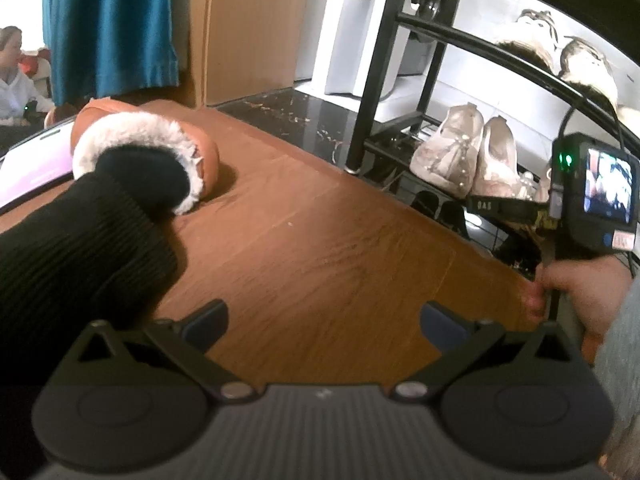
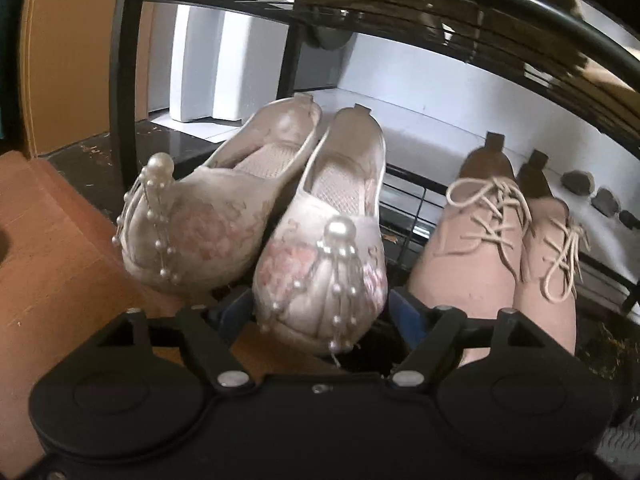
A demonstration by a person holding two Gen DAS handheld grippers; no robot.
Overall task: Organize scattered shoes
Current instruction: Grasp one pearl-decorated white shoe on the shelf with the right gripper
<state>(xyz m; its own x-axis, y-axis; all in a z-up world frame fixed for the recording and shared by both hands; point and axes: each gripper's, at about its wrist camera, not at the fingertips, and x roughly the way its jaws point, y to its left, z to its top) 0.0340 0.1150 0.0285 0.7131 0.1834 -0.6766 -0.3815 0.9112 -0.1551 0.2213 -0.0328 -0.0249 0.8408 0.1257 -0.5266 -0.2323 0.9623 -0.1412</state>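
Two pearl-trimmed slippers sit side by side on the lower tier of the black shoe rack [image 2: 124,80], toes toward you. Your right gripper [image 2: 320,312] has its fingers [image 2: 236,304] on either side of the toe of the right-hand pearl slipper [image 2: 320,272]; the blue pads sit just beside the toe, but whether they press on it you cannot tell from this view. The left-hand pearl slipper [image 2: 200,220] leans against its partner. To the right on the same tier stands a pair of pink lace-up shoes [image 2: 480,240], touching each other. Fluffy tan shoes [image 1: 560,60] rest on the tier above.

Your left gripper [image 1: 324,324] hangs over the brown wood floor [image 1: 320,240] with its fingers wide apart and nothing between them. A tan fur-lined boot [image 1: 160,152] lies on the floor at the left, with a black knit sleeve [image 1: 80,248] reaching into its opening. In the left wrist view your right hand [image 1: 580,292] grips the other gripper's handle, whose small screen [image 1: 608,188] glows beside a green light. On the arm next to it, pale letters look like "OAS"; the red label below is too blurred to read.
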